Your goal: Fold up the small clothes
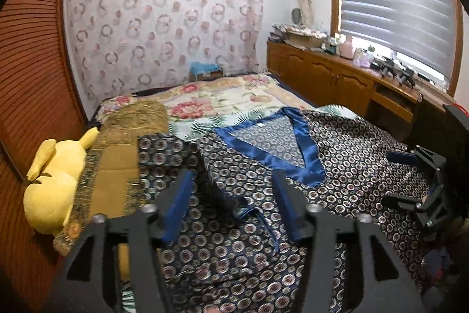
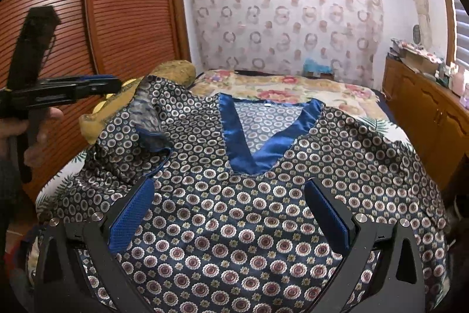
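Observation:
A dark blue top with a circle pattern (image 1: 351,163) and a bright blue V-neck band (image 1: 304,143) lies spread on the bed. Its left sleeve side is folded inward over the body (image 1: 222,166). My left gripper (image 1: 233,181) is open and empty, just above that folded part. My right gripper (image 2: 228,189) is open and empty above the top's lower body (image 2: 234,225); the V-neck (image 2: 258,148) lies just beyond it. The left gripper also shows in the right wrist view (image 2: 111,84), held by a hand at the far left. The right gripper shows at the right edge of the left wrist view (image 1: 404,175).
A yellow plush toy (image 1: 55,181) and a gold pillow (image 1: 123,160) lie at the bed's left, by the slatted wooden wardrobe (image 2: 88,5). A floral bedspread (image 1: 222,101) covers the far bed. A wooden cabinet (image 1: 337,75) with clutter runs along the right, under the window.

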{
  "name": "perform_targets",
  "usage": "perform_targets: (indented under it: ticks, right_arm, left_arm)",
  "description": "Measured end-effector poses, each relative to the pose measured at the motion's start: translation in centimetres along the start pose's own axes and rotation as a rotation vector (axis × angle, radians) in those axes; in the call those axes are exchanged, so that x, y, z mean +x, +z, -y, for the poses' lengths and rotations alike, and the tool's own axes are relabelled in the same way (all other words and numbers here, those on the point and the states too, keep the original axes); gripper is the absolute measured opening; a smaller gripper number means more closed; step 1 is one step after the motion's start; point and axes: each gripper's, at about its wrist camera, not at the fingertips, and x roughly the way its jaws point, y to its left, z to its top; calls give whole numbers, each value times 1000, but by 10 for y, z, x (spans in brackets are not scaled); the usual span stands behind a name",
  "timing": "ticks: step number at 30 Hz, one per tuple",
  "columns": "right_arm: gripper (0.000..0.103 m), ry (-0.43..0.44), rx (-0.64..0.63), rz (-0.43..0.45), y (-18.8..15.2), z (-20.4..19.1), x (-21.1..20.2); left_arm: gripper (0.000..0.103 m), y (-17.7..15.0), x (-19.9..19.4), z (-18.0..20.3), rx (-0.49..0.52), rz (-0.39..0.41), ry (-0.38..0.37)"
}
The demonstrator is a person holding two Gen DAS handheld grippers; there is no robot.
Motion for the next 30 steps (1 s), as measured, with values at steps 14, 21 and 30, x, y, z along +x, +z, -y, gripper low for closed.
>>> perform_targets:
  ticks: [14,21,30]
  right_arm:
    - [100,104,-101,-87,56,-31,65]
    - [91,159,-96,-167,59,-41,113]
    - [61,249,-128,-265,48,-72,161]
  left_arm:
    - [57,-41,-17,-49,-94,-18,99]
    - [57,-61,-9,-53,-121,-46,102]
    - [57,-83,5,-51,-139,-97,102]
